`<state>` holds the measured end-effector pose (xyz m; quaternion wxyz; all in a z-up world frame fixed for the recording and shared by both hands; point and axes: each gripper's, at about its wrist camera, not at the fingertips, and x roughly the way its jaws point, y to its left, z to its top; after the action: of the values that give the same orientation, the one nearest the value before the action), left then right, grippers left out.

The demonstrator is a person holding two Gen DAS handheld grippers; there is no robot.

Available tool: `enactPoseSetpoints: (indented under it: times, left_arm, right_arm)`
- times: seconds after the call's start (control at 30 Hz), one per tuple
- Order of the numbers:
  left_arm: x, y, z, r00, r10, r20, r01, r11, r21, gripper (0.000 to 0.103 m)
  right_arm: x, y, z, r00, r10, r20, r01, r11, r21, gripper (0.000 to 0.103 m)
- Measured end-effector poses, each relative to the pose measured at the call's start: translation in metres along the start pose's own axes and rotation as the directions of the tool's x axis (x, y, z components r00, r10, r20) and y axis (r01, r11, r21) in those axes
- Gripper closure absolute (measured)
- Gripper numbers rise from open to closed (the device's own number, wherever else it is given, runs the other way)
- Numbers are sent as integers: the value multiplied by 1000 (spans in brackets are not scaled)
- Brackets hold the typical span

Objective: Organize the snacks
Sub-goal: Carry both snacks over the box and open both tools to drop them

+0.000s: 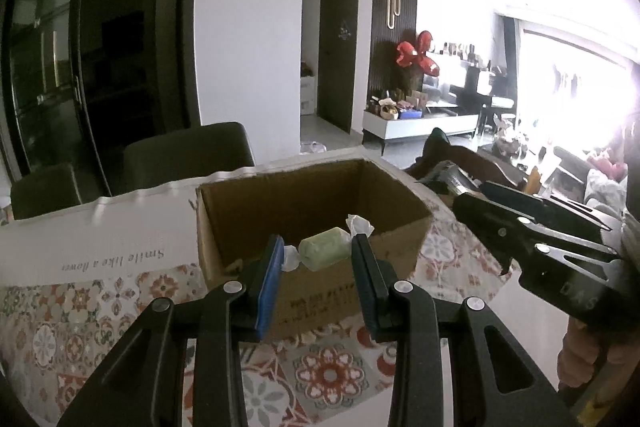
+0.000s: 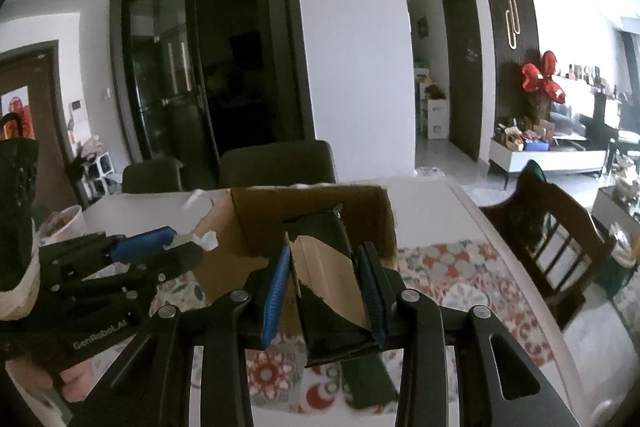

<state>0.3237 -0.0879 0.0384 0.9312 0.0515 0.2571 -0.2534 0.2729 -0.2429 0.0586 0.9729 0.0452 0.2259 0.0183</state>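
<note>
Left gripper (image 1: 318, 253): clamped on a green wrapped candy (image 1: 325, 254), held over the near rim of the cardboard box (image 1: 248, 223).
Right gripper (image 2: 324, 281): pinching a dark snack packet (image 2: 332, 291), tilted at the box (image 2: 372, 219) edge.
Left view only: box floor, bare.
Right view only: the packet's tan panel.
Table: floral patterned mat (image 1: 320, 375).

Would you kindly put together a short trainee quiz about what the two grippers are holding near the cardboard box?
1. True or false: the left gripper holds a green wrapped candy.
2. What does the right gripper hold? A) a dark flat packet B) a spoon C) nothing
3. Fill in: both items are held over or near the open cardboard ____.

Key: 1 true; 2 A, the dark flat packet; 3 box.
</note>
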Motion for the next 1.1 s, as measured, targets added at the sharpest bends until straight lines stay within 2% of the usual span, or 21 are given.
enactPoseSetpoints:
  times: [0.33,0.6,0.63,0.73,0.83,0.97,1.1]
  left_arm:
    - [43,23,30,999,15,-35,-16,999,-41,68]
    - [73,34,45,997,48,-66,-53,996,-70,66]
    - [76,35,46,996,53,-69,-57,996,-70,64]
    - [81,36,48,994,74,-77,-79,995,-68,46]
    - [79,35,46,992,98,-74,-103,993,-65,42]
    - [67,28,36,987,143,-68,-147,988,-48,36]
    - [49,19,25,980,193,-53,-195,980,-42,31]
  right_arm:
    - [52,-7,38,999,46,-29,-47,999,-28,67]
    - [91,-12,48,994,55,-90,-58,998,-28,67]
    - [95,-12,49,994,55,-97,-58,998,-30,67]
    - [103,-13,48,992,50,-113,-54,998,-37,66]
    - [106,-13,45,991,39,-130,-44,998,-37,47]
    - [97,-15,40,994,17,-111,-23,999,-49,47]
    - [83,-15,31,994,31,-102,-38,997,-66,47]
